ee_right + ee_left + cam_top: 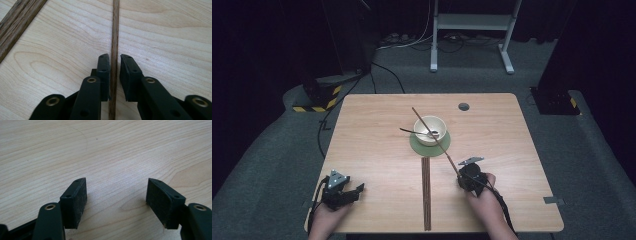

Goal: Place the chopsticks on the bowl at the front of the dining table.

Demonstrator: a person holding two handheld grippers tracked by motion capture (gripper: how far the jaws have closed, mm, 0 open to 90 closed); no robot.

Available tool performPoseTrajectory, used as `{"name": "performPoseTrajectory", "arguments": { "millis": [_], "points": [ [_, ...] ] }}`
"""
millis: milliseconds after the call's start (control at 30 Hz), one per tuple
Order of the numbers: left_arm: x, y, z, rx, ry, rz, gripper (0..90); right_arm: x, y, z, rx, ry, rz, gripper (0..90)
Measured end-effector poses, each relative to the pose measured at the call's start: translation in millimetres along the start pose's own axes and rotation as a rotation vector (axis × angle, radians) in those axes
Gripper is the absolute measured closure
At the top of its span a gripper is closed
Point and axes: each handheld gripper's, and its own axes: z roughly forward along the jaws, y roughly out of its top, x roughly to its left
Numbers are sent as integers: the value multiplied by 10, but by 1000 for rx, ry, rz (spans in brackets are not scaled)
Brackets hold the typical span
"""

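- Pale wooden table [377, 150] on grey carpet, dark room behind, white stand legs [472, 30] at the back.
- Right gripper [114, 61] at the near right of the table, jaws drawn in close on either side of a thin brown chopstick [115, 30]; left pad touching it, a sliver of gap at the right pad, so cannot tell whether truly clamped.
- Same right gripper in the high view [471, 176], held in the person's right hand [482, 192], chopstick [432, 132] slanting from it up and left, across the bowl's rim and beyond.
- Cream bowl [430, 130] on a round green coaster [417, 145], mid-table, with a dark spoon [414, 132] resting in it, handle poking out to the left.
- Pair of dark chopsticks [426, 192] lying side by side, flat on the table, running from just below the coaster to the near edge, left of the right gripper.
- Same pair at the upper left corner of the right gripper view [17, 22].
- Left gripper [116, 192] with jaws spread wide apart, nothing between them but bare wood.
- Left gripper [343, 192] at the near left corner, in the left hand [324, 217], well apart from bowl and chopsticks.
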Motion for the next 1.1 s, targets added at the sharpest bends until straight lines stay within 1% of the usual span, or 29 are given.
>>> {"name": "performPoseTrajectory", "arguments": {
  "millis": [67,100,133,267,367,400,467,500,533,567,633,667,833,867,1000,1100],
  "points": [
    [5,1,-2,3,0,3,333,1,5,3,1,-5,-1,812],
    [4,1,-1,3,-1,2,333,-4,9,5,-1,-6,-13,825],
    [4,1,-1,3,-1,2,333,0,13,1,9,-5,-5,831],
    [8,4,-4,5,-3,0,333,-2,14,3,7,-5,-7,833],
    [7,4,-3,5,-3,0,333,-4,2,4,-4,-7,-20,835],
    [7,4,-3,4,-4,-1,333,-4,-2,0,-2,-3,-15,835],
    [7,5,-2,2,-4,-4,333,-5,-12,1,-12,-1,-21,836],
    [8,5,-3,4,-4,-2,333,1,-18,0,-14,-7,-7,837],
    [8,5,-3,4,-4,-2,333,1,-18,0,-14,-7,-7,837],
    [8,5,-3,3,-4,-4,333,-7,-18,2,-18,-11,-20,838],
    [9,5,-3,4,-4,-3,333,-26,-11,-12,-21,-14,-20,839],
    [8,5,-2,2,-4,-5,333,-39,-4,-30,-22,-15,-12,839],
    [11,7,-2,2,-6,-2,333,-97,42,-108,-44,-33,-17,839],
    [10,7,-1,1,-6,-4,333,-125,72,-153,-43,-33,-14,839],
    [12,7,-2,2,-7,-3,333,-156,134,-221,-70,-56,-13,839],
    [12,7,-2,2,-6,-2,333,-171,195,-276,-80,-60,-22,839]
  ]
}}
